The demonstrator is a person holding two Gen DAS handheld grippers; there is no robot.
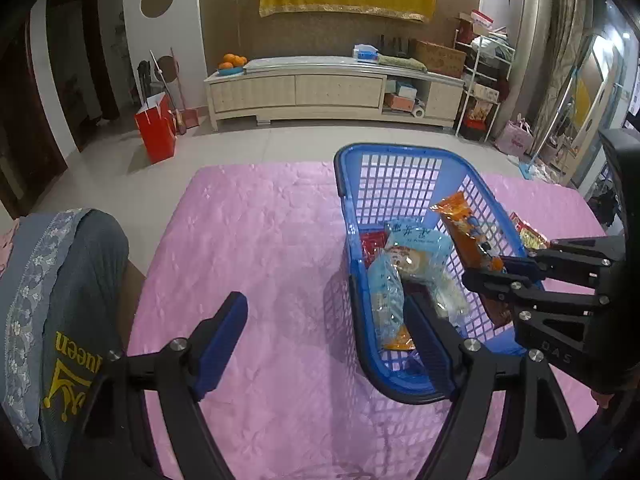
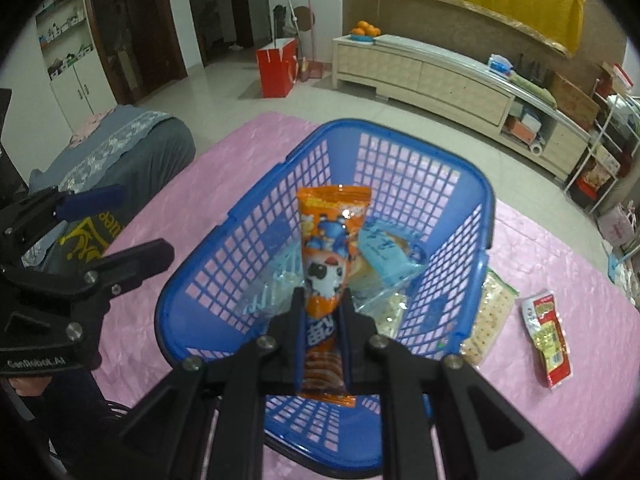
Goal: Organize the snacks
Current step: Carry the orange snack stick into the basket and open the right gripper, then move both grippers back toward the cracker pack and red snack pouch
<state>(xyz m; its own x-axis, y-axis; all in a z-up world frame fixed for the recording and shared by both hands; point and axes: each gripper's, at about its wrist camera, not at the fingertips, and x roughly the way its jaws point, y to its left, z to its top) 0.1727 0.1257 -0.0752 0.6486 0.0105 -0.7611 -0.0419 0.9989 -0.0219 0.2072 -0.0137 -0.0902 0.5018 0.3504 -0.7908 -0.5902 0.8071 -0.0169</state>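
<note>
Right gripper around glossy orange snack packet

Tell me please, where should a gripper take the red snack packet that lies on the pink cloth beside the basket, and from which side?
Probably across its narrow width near the middle, coming from above. The red snack packet lies flat on the pink cloth, long and slim, apart from the cracker pack and the blue basket, so both long edges are free for the jaws.
</note>
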